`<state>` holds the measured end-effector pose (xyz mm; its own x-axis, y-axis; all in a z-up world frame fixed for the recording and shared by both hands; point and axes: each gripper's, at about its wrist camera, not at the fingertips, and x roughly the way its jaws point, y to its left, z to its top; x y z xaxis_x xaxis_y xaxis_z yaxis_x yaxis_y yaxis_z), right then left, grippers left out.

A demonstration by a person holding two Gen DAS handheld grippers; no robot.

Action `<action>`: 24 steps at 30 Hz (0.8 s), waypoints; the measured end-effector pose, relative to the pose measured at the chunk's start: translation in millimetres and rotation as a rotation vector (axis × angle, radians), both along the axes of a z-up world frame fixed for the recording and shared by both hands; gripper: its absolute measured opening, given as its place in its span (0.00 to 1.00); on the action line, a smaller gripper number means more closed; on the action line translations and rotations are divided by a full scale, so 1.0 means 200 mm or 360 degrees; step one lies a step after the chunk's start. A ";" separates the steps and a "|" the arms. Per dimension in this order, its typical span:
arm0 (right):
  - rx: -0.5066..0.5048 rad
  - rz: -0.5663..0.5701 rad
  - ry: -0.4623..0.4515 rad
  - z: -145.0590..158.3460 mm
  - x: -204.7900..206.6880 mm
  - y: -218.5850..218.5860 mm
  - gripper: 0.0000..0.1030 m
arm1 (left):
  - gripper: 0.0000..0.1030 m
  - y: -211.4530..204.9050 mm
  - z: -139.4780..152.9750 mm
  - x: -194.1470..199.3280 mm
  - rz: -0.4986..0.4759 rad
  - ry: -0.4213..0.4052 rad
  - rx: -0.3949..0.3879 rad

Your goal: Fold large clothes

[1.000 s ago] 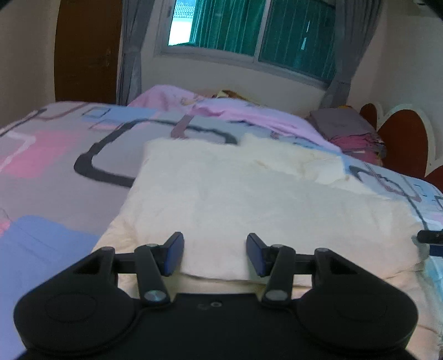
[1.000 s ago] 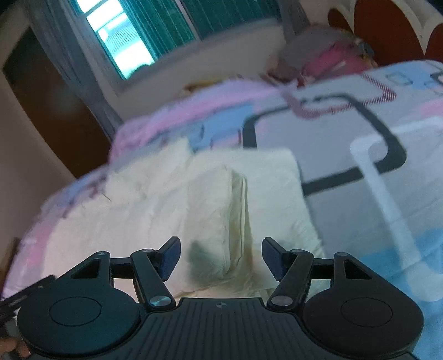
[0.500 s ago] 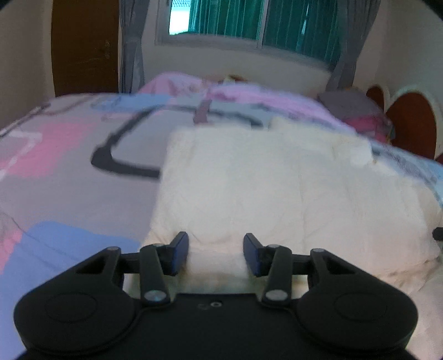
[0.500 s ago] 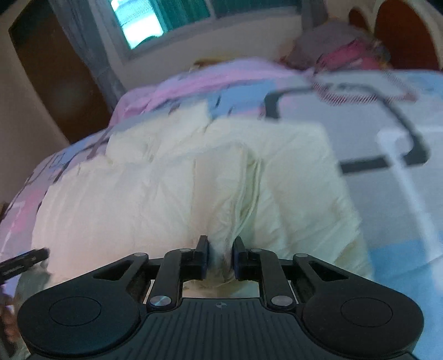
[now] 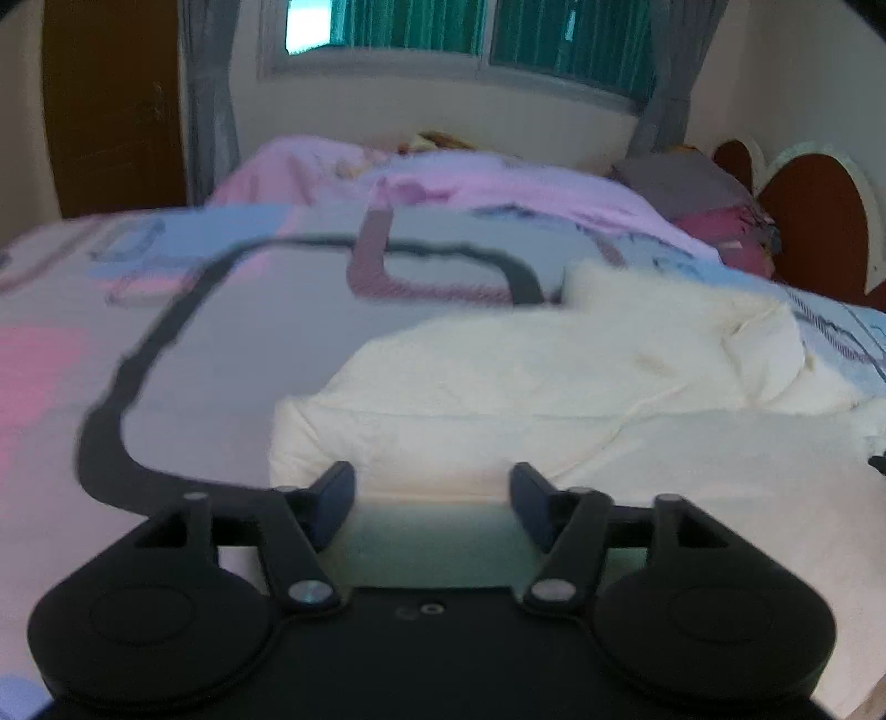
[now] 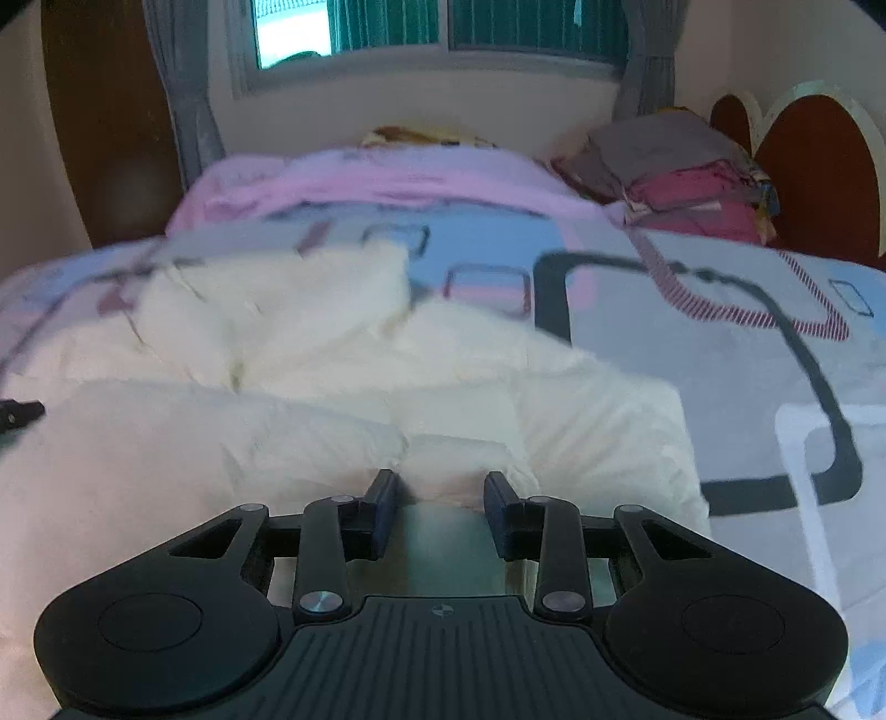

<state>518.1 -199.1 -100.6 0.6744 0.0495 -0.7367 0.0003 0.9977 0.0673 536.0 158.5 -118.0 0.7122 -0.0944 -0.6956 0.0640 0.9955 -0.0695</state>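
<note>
Left wrist view first: the left gripper sits low over the near edge of a cream garment, its jaws standing wide apart after just opening further. The folded edge of the cloth lies in the gap between the blue pads, but neither pad presses on it. The garment is spread on a bed with a patterned cover of grey, pink and blue blocks outlined in black. A doubled layer forms a thick ridge just ahead of the fingertips, and a rumpled part rises farther back to the right. At the far right edge of this view a small dark tip of the other tool peeks in.

Right wrist view: the right gripper is also low over the garment, its jaws partly apart after just closing in. A small bunched fold of cream cloth sits between the pads; whether the pads actually pinch it I cannot tell, since a slight gap shows at each side. Beyond it the cloth lies in soft, puffy folds toward the left, with the bedcover bare on the right.

Farther back, a pink blanket is heaped across the bed, and a stack of folded clothes rests near a brown scalloped headboard. Behind everything a window with green blinds sits between grey curtains
</note>
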 end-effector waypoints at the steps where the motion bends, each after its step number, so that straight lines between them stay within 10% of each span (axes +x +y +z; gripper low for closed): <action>1: -0.0008 -0.0001 -0.0010 -0.02 0.00 0.01 0.33 | 0.67 0.01 -0.02 -0.01 -0.0005 -0.0019 0.0020; 7: -0.0137 -0.0077 -0.0064 0.04 -0.03 0.06 0.33 | 0.66 0.02 0.03 -0.06 0.0021 -0.0048 0.0058; 10: -0.0123 -0.0142 -0.0212 0.17 -0.22 0.04 0.66 | 0.66 0.01 0.15 -0.23 0.0010 -0.0189 -0.0005; 17: 0.0265 -0.0219 -0.0002 0.13 -0.44 -0.07 0.58 | 0.66 -0.10 0.13 -0.55 -0.0101 -0.0228 -0.0005; 18: 0.0273 -0.0195 0.0028 0.11 -0.42 -0.05 0.38 | 0.66 -0.10 0.09 -0.54 -0.0099 -0.0197 0.0027; 24: 0.0258 -0.0189 0.0051 0.05 -0.34 -0.02 0.37 | 0.68 -0.06 0.02 -0.45 -0.0049 -0.0136 -0.0012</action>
<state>450.9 -203.3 -90.4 0.6587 0.0908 -0.7469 0.1222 0.9666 0.2253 446.0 145.9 -113.8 0.7657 -0.1223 -0.6315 0.1009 0.9924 -0.0700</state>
